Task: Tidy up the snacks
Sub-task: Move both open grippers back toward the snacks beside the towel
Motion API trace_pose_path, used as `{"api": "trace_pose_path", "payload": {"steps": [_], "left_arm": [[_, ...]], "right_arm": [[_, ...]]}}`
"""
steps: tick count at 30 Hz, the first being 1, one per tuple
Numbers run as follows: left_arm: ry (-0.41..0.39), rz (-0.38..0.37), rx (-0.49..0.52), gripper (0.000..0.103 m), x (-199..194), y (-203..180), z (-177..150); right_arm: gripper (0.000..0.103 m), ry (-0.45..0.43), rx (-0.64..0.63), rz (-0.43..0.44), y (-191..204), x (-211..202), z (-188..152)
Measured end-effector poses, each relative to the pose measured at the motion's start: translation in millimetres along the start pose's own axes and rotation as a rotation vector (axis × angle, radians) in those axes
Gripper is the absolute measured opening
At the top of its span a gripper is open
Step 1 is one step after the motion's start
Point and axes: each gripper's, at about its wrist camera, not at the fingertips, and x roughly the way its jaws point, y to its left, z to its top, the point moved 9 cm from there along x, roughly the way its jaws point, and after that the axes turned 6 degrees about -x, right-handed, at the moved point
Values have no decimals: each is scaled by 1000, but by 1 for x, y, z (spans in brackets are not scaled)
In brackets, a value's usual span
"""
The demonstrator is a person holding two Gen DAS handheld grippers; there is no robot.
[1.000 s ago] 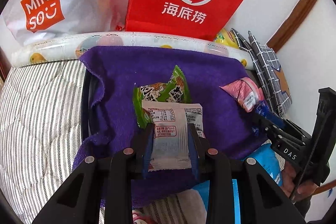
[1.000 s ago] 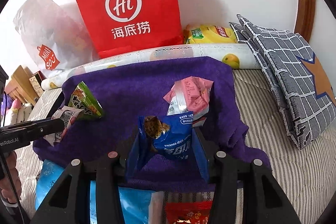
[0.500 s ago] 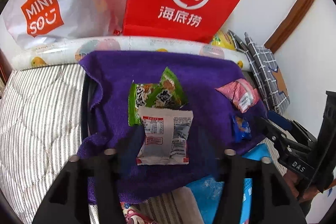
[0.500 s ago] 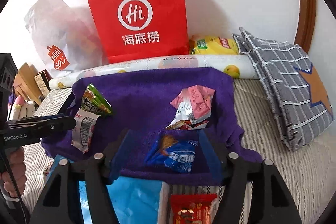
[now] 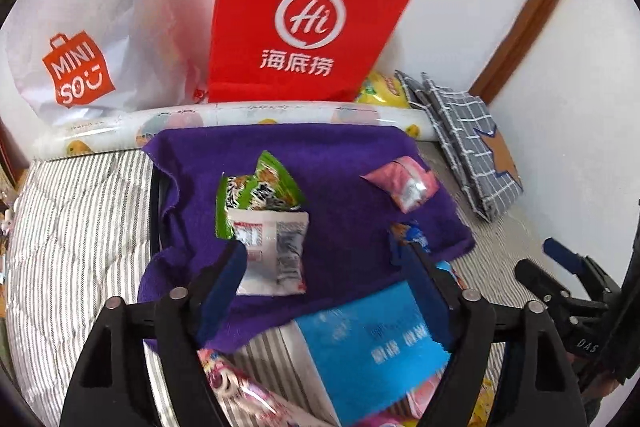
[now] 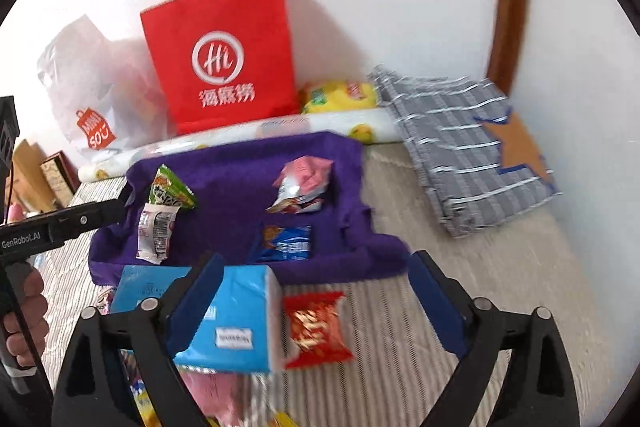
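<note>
Left gripper (image 5: pixel 326 291): black plastic frame w/ triangular cut-outs, silver rivets at pivots, blue pads on inner finger faces. Right gripper (image 6: pixel 314 301): same build. White "GenRobot.AI" lettering on left unit's side, "DAS" on right unit. Thin black cable beside hand (image 6: pixel 24 311).

The purple towel (image 6: pixel 240 163) is fuzzy matt cloth. On it, the pink packet (image 6: pixel 304 183) and green packet (image 6: pixel 170 191) are glossy crinkled plastic. Behind it, the red bag (image 6: pixel 224 55) is smooth matt paper.
</note>
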Motion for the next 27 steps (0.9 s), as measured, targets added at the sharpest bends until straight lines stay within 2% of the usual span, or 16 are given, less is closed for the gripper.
{"api": "trace_pose_path", "payload": {"steps": [2,5,10,14,19,22,25,27], "left_arm": [[-14,26,5,88,-9,-3,-5],[-17,67,16,88,-24,-5,-16],[-19,46,15,88,-43,-5,-34],[-36,63,-41,88,-58,10,-47],[-36,34,-88,88,-74,26,-63],[-40,61,-70,88,-81,34,-72],[-32,71,-87,87,-85,42,-82],[-26,52,-108,86,-86,45,-87]], "right_arm": [[98,-16,18,-34,-8,-14,-7],[98,-16,33,-53,-17,-26,-19],[98,0,27,-82,-23,-37,-39],[98,-4,22,-101,-28,-40,-49],[98,-13,52,38,-22,-36,-63],[98,20,73,58,-21,-25,-72],[87,55,102,117,-15,-20,-83],[87,62,104,162,-6,-23,-90]]}}
